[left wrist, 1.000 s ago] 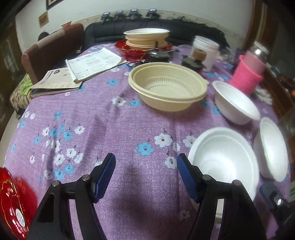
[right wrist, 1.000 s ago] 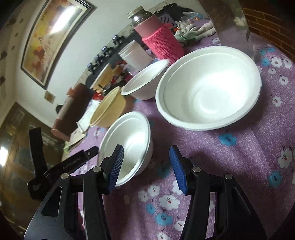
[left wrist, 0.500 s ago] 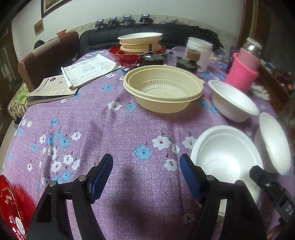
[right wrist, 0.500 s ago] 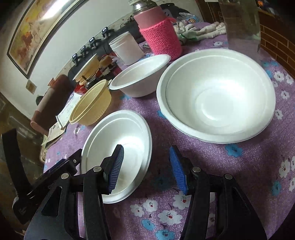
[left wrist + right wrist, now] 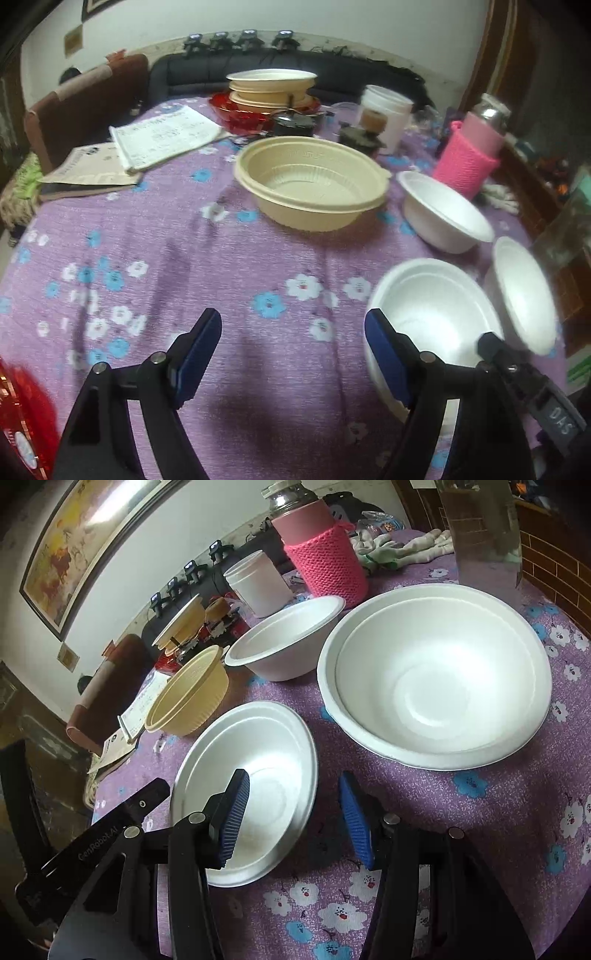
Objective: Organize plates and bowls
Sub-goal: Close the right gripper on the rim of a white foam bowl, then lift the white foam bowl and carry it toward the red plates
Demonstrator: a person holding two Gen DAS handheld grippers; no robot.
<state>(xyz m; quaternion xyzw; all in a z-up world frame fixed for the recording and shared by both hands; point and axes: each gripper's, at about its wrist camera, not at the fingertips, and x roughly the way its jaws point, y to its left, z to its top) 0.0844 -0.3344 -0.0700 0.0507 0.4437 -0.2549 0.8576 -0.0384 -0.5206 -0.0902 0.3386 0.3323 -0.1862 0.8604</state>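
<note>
Three white foam bowls stand on the purple flowered tablecloth (image 5: 184, 258). The nearest white bowl (image 5: 258, 768) (image 5: 432, 314) lies between the two grippers. My right gripper (image 5: 291, 812) is open, its left finger over this bowl's inside, its right finger outside the rim. My left gripper (image 5: 291, 354) is open and empty just left of that bowl. A large white bowl (image 5: 436, 672) (image 5: 524, 291) and a smaller white bowl (image 5: 288, 638) (image 5: 443, 214) stand beyond. A beige bowl (image 5: 310, 181) (image 5: 188, 690) sits mid-table. A stack of beige plates on a red dish (image 5: 269, 92) stands at the far edge.
A pink-sleeved flask (image 5: 321, 550) (image 5: 472, 147) and a white tub (image 5: 384, 110) stand at the far right. Papers (image 5: 147, 144) lie at the far left. A red plate (image 5: 22, 424) is at the near left edge. A sofa and chair stand behind.
My right gripper has moved forward and levelled, so its fingers now straddle the near bowl's rim. My left gripper has drawn slightly closer to that bowl. Both stay open.
</note>
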